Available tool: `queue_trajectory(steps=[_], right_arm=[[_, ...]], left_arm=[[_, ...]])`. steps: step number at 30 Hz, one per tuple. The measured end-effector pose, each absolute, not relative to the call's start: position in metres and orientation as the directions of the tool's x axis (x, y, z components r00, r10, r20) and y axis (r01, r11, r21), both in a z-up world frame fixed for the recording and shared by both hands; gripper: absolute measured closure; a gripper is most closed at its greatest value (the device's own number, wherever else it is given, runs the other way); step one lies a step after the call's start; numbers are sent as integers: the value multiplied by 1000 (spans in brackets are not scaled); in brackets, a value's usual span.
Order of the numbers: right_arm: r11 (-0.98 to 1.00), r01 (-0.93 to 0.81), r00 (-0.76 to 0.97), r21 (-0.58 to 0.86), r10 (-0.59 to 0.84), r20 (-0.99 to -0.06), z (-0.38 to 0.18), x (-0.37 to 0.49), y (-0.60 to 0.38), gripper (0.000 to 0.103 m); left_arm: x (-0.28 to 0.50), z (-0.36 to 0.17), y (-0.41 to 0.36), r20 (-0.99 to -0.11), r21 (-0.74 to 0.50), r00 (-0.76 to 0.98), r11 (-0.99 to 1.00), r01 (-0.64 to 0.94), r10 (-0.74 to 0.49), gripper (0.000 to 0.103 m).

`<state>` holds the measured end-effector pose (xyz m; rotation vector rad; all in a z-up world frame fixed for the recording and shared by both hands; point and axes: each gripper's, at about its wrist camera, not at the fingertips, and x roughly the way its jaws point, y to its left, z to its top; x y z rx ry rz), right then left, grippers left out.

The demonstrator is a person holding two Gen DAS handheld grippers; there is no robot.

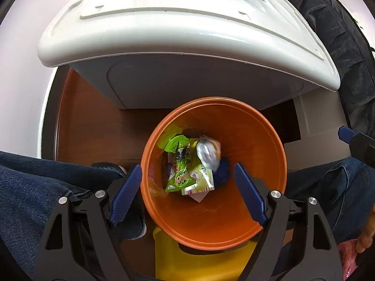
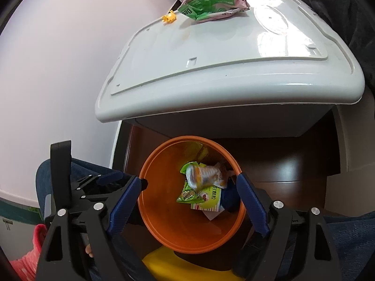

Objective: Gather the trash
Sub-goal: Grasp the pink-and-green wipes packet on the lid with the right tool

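Blue pads sit wide apart on our left gripper and our right gripper, with nothing between them; both hang over the orange bin on the dark wood floor; inside lie green wrappers and a crumpled white wrapper; behind the bin stands a white box; on its lid we see a green and pink packet and a small yellow scrap.

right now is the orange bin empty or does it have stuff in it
Partly filled. The orange bin holds green snack wrappers and a crumpled white wrapper at its bottom; most of its inner wall is bare.
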<state>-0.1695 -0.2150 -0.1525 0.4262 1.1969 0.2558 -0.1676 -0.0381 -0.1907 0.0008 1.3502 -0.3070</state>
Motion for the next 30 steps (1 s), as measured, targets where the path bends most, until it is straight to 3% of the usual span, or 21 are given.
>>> queue_trajectory(steps=[8, 15, 20, 22, 26, 30], right_arm=[[873, 55, 370, 485, 433, -822, -148, -168, -227, 20], [867, 87, 418, 491, 415, -808, -124, -134, -249, 16], [901, 17, 490, 434, 371, -789, -93, -74, -248, 15], [934, -73, 515, 350, 336, -789, -80, -42, -241, 10], [957, -288, 551, 10, 174, -816, -65, 39, -217, 9], [913, -393, 527, -114, 122, -841, -73, 110, -207, 6]], left_arm=[[-165, -178, -36, -947, -186, 222, 959, 214, -233, 25], [-128, -115, -33, -883, -146, 405, 960, 241, -236, 25], [-81, -73, -25, -825, -146, 515, 967, 208, -235, 19], [-67, -63, -24, -808, -139, 543, 970, 201, -228, 19], [-48, -59, -19, -792, -177, 559, 969, 173, -245, 19], [-37, -68, -10, -791, -208, 559, 968, 139, -250, 19]])
